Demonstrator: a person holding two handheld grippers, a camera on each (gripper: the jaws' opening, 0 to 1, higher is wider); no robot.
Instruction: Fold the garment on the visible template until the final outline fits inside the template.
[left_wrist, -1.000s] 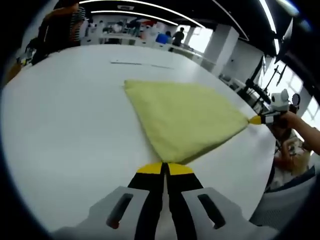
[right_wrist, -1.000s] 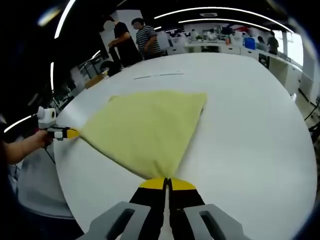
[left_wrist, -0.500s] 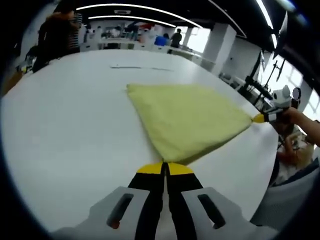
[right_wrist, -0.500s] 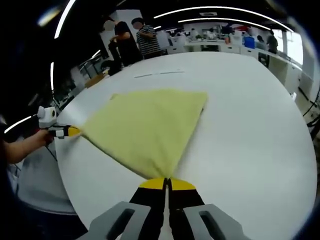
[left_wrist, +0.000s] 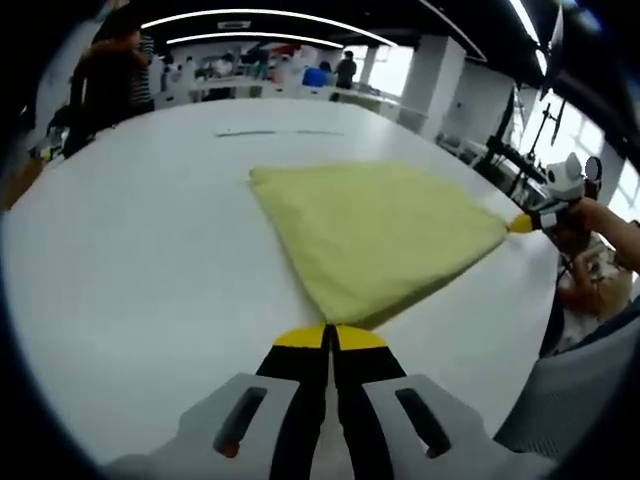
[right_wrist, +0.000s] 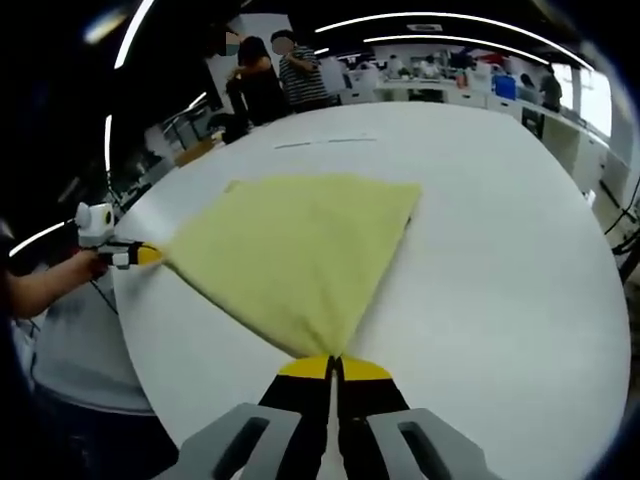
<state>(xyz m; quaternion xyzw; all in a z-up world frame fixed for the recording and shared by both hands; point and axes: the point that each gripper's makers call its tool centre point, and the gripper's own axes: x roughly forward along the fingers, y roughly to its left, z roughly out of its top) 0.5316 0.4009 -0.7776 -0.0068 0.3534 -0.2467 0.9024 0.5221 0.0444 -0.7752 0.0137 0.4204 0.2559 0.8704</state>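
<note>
Pinching a near corner of the yellow garment (left_wrist: 375, 235) between jaws pressed together on the cloth, the left gripper (left_wrist: 330, 337) holds one end of the near edge, and the right gripper (right_wrist: 330, 367) does the same at the other near corner, its jaws likewise closed on fabric. Each shows in the other's view as a small yellow tip at the cloth's far side point: the right gripper at the right edge of the left gripper view (left_wrist: 520, 223), the left gripper at the left edge of the right gripper view (right_wrist: 145, 255). Held apart like this, the two keep the near edge taut, which I judge is meant to carry it over in one flat sweep without sagging or creasing. The garment lies spread on the white desk (left_wrist: 130, 250), its far edge resting flat and acting as the anchor for the fold. A thin dark line on the desk beyond the cloth (left_wrist: 275, 132) may be a template mark; I cannot tell its outline. People stand at the desk's far side (right_wrist: 285, 70). The fold looks only begun, with the outline yet to shrink
</note>
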